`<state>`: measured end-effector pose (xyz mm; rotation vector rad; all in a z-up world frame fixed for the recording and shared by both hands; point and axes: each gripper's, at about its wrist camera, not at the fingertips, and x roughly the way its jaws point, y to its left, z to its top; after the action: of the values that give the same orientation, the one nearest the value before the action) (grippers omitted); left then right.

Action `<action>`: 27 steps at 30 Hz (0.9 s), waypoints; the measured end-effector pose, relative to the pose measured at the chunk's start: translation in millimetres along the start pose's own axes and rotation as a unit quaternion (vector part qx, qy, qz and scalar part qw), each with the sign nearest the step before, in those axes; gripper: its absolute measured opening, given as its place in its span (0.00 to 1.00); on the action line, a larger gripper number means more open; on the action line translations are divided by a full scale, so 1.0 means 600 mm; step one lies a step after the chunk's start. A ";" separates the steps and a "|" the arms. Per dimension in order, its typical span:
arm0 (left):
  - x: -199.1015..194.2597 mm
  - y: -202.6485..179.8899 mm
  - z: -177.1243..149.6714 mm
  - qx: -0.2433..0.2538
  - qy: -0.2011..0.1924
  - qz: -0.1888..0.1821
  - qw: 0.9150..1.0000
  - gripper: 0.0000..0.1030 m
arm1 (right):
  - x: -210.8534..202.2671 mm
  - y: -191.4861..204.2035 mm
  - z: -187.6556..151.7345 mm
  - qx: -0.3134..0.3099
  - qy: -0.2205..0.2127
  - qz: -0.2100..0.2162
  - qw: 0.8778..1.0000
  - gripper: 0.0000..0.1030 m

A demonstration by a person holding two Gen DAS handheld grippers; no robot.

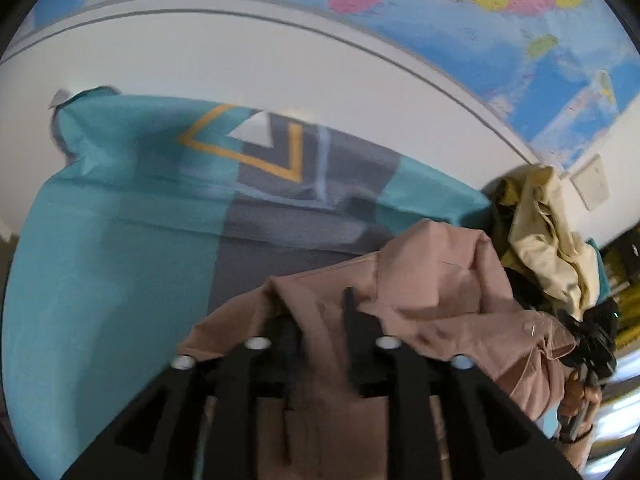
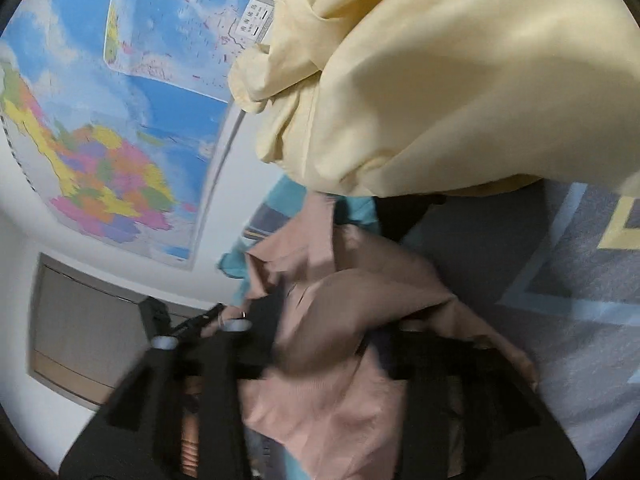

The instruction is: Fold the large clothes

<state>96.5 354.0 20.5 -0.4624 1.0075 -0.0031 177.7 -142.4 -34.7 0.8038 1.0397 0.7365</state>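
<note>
Since both grippers, left (image 1: 320, 320) and right (image 2: 320, 332), pinch the pink garment (image 1: 432, 280), it hangs lifted off the bed (image 1: 100, 260), probably to spread it.

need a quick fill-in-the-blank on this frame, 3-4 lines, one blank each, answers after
1. The garment clamped in the left gripper is a ____ pink shirt.
2. The crumpled garment heaped beside the pink one is pale ____.
3. The poster on the white wall is a colourful ____.
4. The bedsheet under the clothes is mostly ____ with grey panels.

Missing words: dusty; yellow; map; teal
</note>
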 end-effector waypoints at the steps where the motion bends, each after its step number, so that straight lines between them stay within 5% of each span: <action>1: -0.007 0.000 -0.003 0.007 -0.007 -0.010 1.000 0.33 | -0.008 0.011 -0.006 -0.018 -0.004 0.000 1.000 0.61; 6: -0.065 -0.013 -0.046 0.071 -0.043 -0.025 0.996 0.57 | -0.048 0.097 -0.059 -0.157 -0.022 -0.021 0.987 0.62; 11: -0.067 -0.066 -0.087 0.162 -0.052 0.055 0.984 0.63 | -0.002 0.185 -0.132 -0.323 0.006 -0.098 0.941 0.70; 14: -0.026 -0.083 -0.081 0.167 -0.014 0.053 0.984 0.63 | 0.068 0.204 -0.149 -0.372 0.035 -0.138 0.917 0.75; 18: 0.024 -0.098 -0.062 0.159 0.007 0.065 0.985 0.48 | 0.165 0.205 -0.169 -0.414 0.086 -0.185 0.887 0.76; 22: 0.064 -0.084 -0.027 0.100 0.032 0.062 0.993 0.31 | 0.228 0.207 -0.187 -0.455 0.103 -0.246 0.850 0.75; 24: 0.068 -0.074 -0.009 0.070 0.034 0.047 0.996 0.30 | 0.248 0.206 -0.193 -0.480 0.102 -0.269 0.829 0.65; 26: 0.059 -0.063 0.004 0.048 0.018 0.033 0.998 0.31 | 0.260 0.199 -0.186 -0.480 0.107 -0.278 0.825 0.18; 27: 0.053 -0.063 0.007 0.047 0.011 0.031 0.998 0.37 | 0.259 0.195 -0.179 -0.474 0.109 -0.272 0.831 0.10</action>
<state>124.8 314.7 10.6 -0.3453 1.0375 -0.0008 112.1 69.9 -35.5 -0.4414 0.8790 0.7300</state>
